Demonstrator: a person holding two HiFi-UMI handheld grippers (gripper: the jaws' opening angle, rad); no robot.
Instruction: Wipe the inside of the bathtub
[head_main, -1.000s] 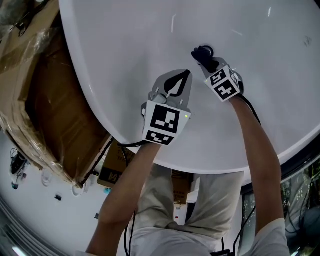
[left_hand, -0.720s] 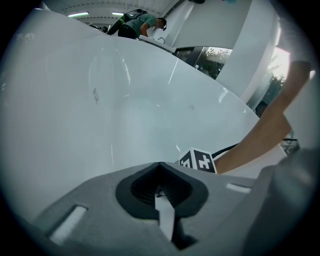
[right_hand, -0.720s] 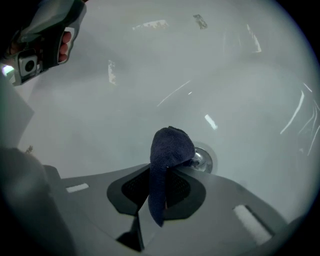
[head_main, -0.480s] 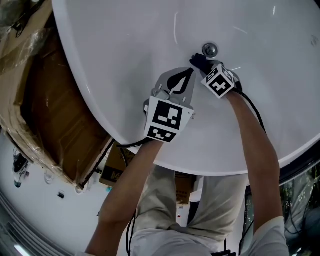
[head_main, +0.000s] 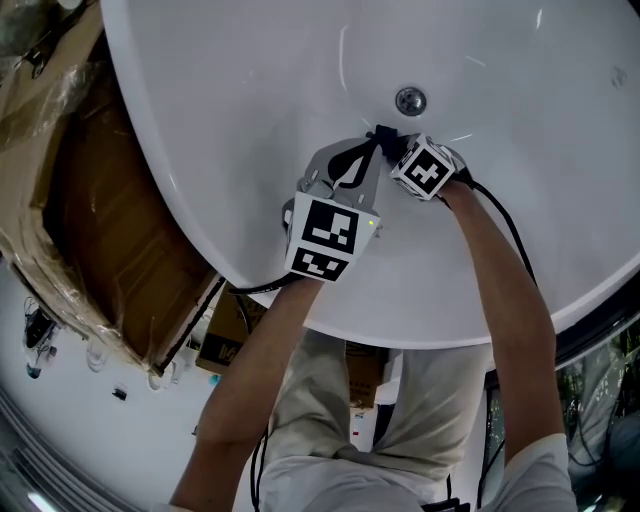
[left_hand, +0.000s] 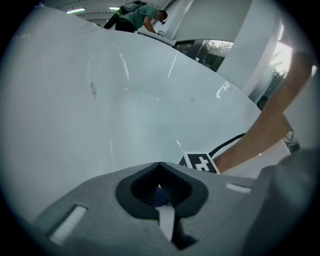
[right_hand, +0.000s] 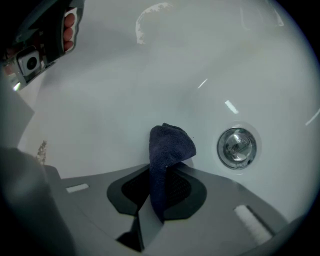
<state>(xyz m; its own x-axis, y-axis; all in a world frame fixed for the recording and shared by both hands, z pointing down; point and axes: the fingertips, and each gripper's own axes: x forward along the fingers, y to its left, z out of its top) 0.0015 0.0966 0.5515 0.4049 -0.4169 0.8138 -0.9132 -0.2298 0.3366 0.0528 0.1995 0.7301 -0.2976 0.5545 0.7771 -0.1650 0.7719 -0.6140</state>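
Jaws, right gripper (right_hand: 161, 174): pinching cloth (right_hand: 170, 145), end pointing forward.

Plastic-wrapped cardboard box (head_main: 85, 215), pale floor (head_main: 110, 445)

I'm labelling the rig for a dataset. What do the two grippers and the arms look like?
Both the left gripper and right gripper are grey wedges with black ribbed pads, each carrying a cube of black-and-white square markers. Black cables trail back. Forearms bare; white short sleeves.
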